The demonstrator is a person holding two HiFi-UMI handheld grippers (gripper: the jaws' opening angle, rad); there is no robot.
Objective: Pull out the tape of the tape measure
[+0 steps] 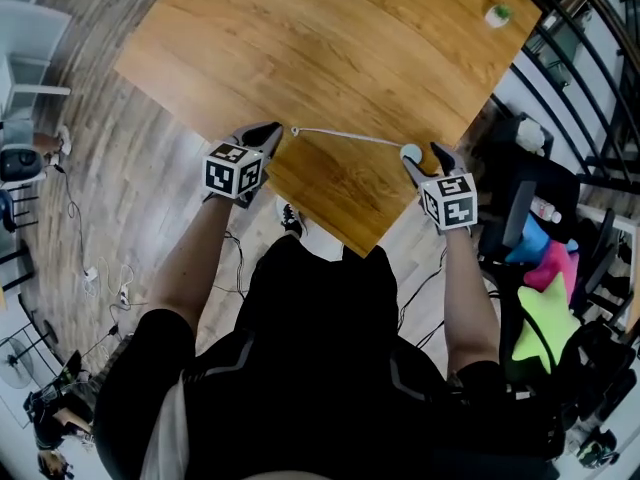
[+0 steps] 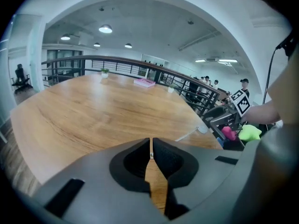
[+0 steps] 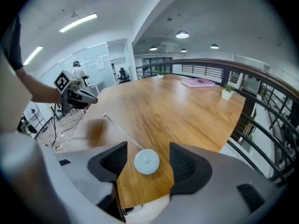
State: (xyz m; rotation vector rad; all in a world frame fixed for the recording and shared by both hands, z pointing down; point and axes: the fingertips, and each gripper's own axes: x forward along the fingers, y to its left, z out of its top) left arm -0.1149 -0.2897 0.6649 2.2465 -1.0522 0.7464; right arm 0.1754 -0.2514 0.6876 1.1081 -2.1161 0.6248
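The left gripper [image 1: 270, 134] hovers by the near corner of the light-brown wooden table [image 1: 330, 48], jaws pressed together. The thin white tape [image 1: 345, 136] ends on the tabletop just off its tips and runs rightward to the small round white tape measure case [image 3: 146, 162]. The case lies flat between the widely parted jaws of the right gripper [image 1: 426, 158], touched by neither pad. Farther back sit a flat pink object [image 3: 198, 82] and a small green potted plant [image 3: 227, 91], near the black railing [image 3: 261, 125].

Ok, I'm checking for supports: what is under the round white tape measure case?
Only the brown wooden table: the round white tape measure case lies flat on it near its edge. The patch directly beneath is covered.
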